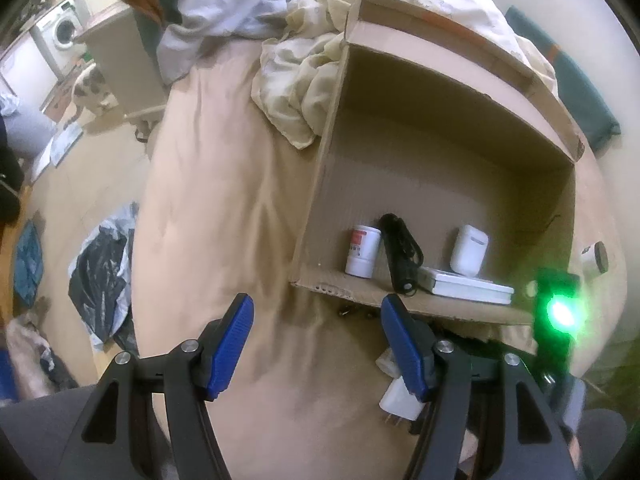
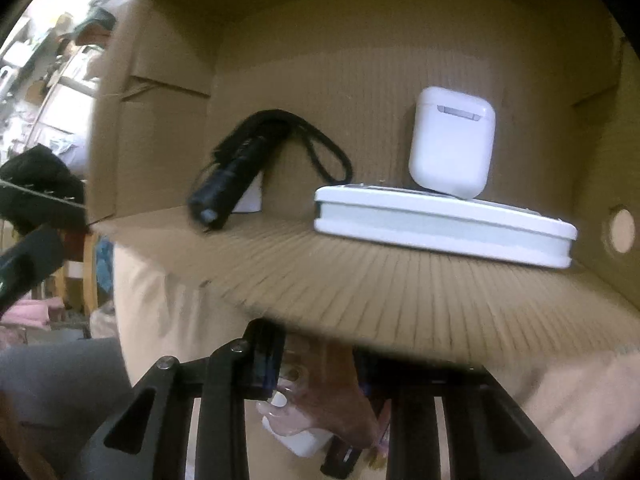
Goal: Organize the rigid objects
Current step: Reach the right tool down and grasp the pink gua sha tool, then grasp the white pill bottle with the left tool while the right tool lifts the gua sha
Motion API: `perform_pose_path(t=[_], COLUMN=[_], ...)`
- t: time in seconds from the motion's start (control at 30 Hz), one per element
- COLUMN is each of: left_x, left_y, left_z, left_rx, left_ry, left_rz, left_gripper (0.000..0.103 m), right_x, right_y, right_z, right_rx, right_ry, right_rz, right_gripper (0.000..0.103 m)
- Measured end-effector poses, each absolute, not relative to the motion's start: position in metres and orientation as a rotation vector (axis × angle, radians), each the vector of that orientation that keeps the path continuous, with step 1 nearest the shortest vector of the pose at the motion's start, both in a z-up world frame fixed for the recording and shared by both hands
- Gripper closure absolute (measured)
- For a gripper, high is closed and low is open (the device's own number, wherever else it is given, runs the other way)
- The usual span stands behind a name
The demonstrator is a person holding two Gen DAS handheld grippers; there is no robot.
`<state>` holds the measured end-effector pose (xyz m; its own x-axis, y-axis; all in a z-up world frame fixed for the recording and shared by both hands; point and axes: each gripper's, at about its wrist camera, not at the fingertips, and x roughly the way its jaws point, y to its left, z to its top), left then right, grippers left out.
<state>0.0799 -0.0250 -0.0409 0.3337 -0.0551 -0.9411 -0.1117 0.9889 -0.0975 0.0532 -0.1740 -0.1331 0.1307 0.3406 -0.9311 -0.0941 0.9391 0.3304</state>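
On the floor off the bed's left edge lie a black plastic bag (image 1: 100,272) and scattered papers; farther back stand a washing machine (image 1: 60,32) and a spotted animal (image 1: 90,92). The bed (image 1: 224,200) is covered by a peach sheet, with crumpled cream bedding (image 1: 304,80) heaped toward its far end.

The left gripper (image 1: 316,308) hangs over the sheet near the bed's near edge. Its blue pads (image 1: 234,344) are spread apart with nothing but sheet between them. A white charger plug (image 1: 400,400) lies on the sheet under its right finger, just in front of the cardboard box (image 1: 440,128).

The box lies on its side on the right half of the bed, its opening facing the grippers. Along the front of its lower wall stand a white bottle with a red label (image 1: 362,252) at the left, then a black flashlight (image 1: 400,256) with a wrist strap, leaning against the bottle. Right of these is a flat white tin (image 1: 468,286) with a white earbud case (image 1: 468,250) upright on top.

The right gripper (image 2: 316,364) sits low at the box's front flap (image 2: 360,280), its fingers close together. The space between them is a pinkish blur, so I cannot tell whether they grip anything. Outside the box's right wall lies a small white cylinder (image 1: 596,258).
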Motion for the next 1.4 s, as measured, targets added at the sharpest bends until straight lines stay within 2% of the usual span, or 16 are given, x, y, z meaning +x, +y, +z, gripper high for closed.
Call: perform_pose_path(t=[0.37,0.73,1.03,1.13,1.17,1.2,1.37,1.4], left_x=[0.081,0.083,0.097,0.099,0.099,0.099,0.099,0.099], left_y=[-0.027,-0.059,-0.104,-0.114,-0.114,-0.113,-0.116,-0.117], left_z=[-0.057,-0.095,-0.133,-0.144,-0.149,-0.153,-0.162,-0.163], left_rx=[-0.129,-0.073,0.019,0.091,0.099,0.086,0.120,0.134], left_ry=[1.278,1.390,1.458,1.467,1.479,1.494,1.515,1.509], left_rz=[0.006,-0.141,-0.272,-0.282,-0.275,-0.280,-0.290,-0.284], left_gripper=[0.040,0.040,0.041,0.043,0.050,0.051,0.055,0.061], right_x=[0.037,0.030,0.033,0.032,0.032,0.032,0.034,0.035], right_y=[-0.196,-0.256,-0.263,-0.271,-0.272,-0.271,-0.265,-0.261], right_z=[-0.093,-0.099,-0.121,-0.117,-0.116,-0.116,-0.122,-0.125], right_rx=[0.136,0.166,0.170,0.191,0.195,0.192,0.176,0.175], right_ry=[1.373,1.364,1.400,1.390,1.387,1.384,1.389,1.390], right_rz=[0.342,0.254,0.239,0.229,0.229,0.229,0.228,0.229], right_gripper=[0.072,0.072,0.073,0.076,0.076,0.077,0.077,0.077])
